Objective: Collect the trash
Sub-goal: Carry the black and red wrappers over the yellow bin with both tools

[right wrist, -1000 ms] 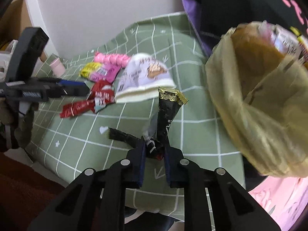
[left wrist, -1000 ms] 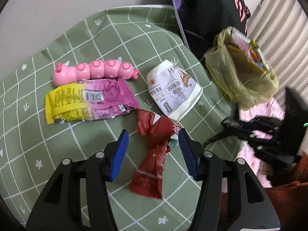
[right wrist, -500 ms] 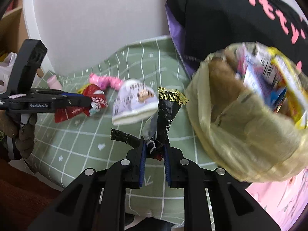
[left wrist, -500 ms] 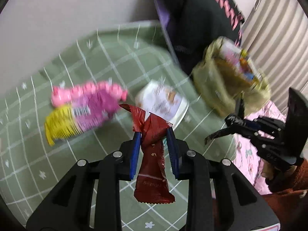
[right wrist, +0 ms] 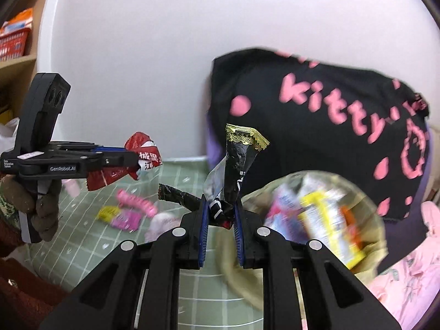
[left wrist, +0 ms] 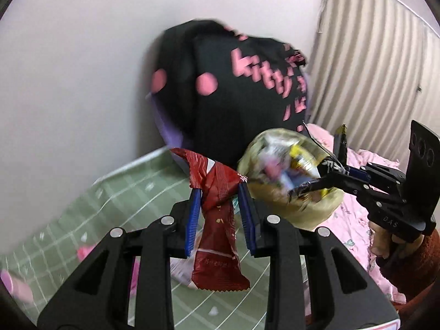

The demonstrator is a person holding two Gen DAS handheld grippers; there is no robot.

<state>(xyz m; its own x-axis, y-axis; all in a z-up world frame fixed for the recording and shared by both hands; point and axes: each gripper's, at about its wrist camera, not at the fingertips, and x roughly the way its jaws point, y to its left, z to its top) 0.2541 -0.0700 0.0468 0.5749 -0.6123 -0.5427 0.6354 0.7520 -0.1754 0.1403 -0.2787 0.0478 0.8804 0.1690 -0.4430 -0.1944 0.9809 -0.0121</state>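
The left claw (left wrist: 220, 214) is clamping a red wrapper (left wrist: 218, 228) while the right claw (right wrist: 221, 233) is pinching a black wrapper (right wrist: 236, 162), both seemingly bound for the blurred yellow trash bag (left wrist: 291, 209) at right.

red wrapper (left wrist: 218, 220) | black gold-edged wrapper (right wrist: 238, 162) | green grid-patterned cloth (left wrist: 129, 200)

The black cloth (right wrist: 316, 126) reads "kitty" in pink; the left hand-held gripper (right wrist: 137, 162) reads "GenRobot.AI".
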